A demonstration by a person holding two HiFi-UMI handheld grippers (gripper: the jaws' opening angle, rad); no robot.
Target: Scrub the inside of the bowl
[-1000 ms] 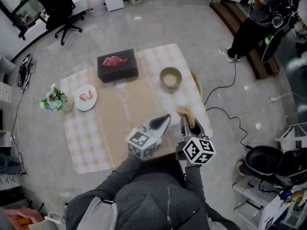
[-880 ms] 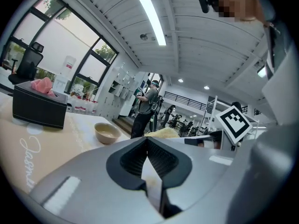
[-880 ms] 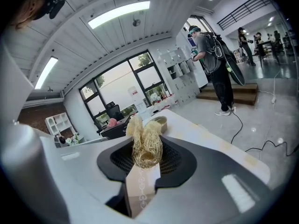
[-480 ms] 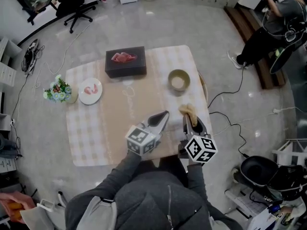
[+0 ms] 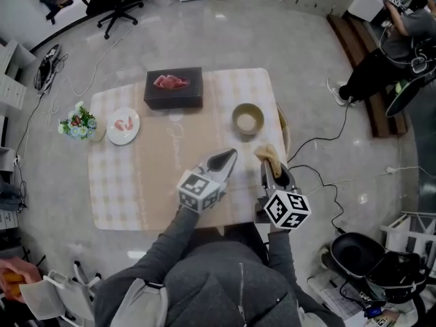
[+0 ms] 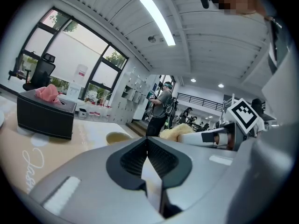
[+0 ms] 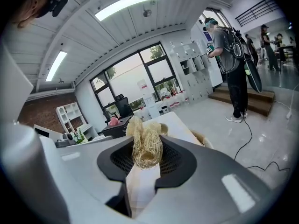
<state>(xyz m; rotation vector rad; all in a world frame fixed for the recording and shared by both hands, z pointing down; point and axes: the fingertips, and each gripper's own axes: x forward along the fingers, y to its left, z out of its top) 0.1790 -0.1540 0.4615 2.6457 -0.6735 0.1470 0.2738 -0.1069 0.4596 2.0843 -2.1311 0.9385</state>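
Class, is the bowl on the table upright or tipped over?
Upright: from above, the bowl shows its full round rim and open inside.

Your left gripper and right gripper have both advanced toward 12 o'clock over the table, bringing the scrubber nearer the bowl.

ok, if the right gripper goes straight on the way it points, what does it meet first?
Probably the bowl: it sits just beyond the scrubber clamped in the right gripper, almost in line. Depth is unclear; it could touch the tablecloth first.
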